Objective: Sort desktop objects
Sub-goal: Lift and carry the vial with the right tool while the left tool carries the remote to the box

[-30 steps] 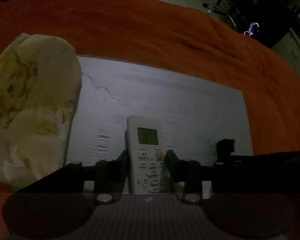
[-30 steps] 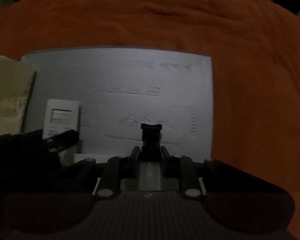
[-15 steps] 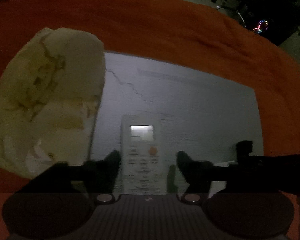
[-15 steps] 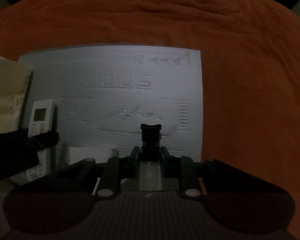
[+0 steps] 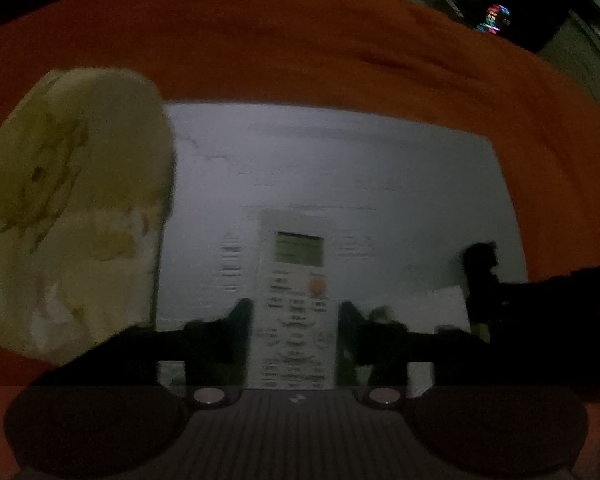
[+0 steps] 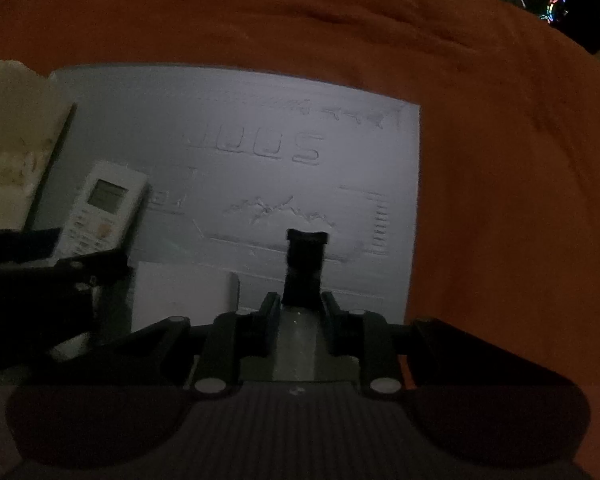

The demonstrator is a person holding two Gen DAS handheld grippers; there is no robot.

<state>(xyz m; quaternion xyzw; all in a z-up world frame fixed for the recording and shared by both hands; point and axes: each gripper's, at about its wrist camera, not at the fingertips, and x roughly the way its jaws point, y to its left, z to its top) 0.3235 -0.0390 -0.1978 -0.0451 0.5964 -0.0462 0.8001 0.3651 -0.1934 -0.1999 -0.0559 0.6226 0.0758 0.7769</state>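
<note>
Left wrist view, dim and slightly blurred. One left gripper (image 5: 296, 320), its two dark fingers (image 5: 240, 320) standing either side of one white remote control (image 5: 296, 300); whether they press its sides or merely flank it cannot be told through the blur. The remote lies flat, screen end away from the camera, on one pale grey mat (image 5: 340, 168) with faint embossed markings. The mat sits on an orange cloth (image 5: 300, 48) covering the worktop. One cream patterned pouch (image 5: 72, 208) stands at the mat's left edge. At the far right, one dark cap (image 5: 480, 260) pokes out past the black bulk of the other gripper. One white box (image 5: 440, 304) shows low on the right, partly hidden.

Right wrist view. One right gripper (image 6: 300, 304), fingers (image 6: 270, 312) drawn in narrow and clamped on one clear bottle (image 6: 296, 348) with a black cap (image 6: 306, 256) pointing forward over the mat (image 6: 240, 120). One remote control (image 6: 104, 208) lies on the mat's left part, angled, with the left gripper (image 6: 72, 260) at its near end. One white box (image 6: 180, 292) rests on the mat just left of the bottle. The cream pouch (image 6: 12, 140) stands at the mat's left border. Orange cloth (image 6: 500, 160) surrounds the mat on the far and right sides.
</note>
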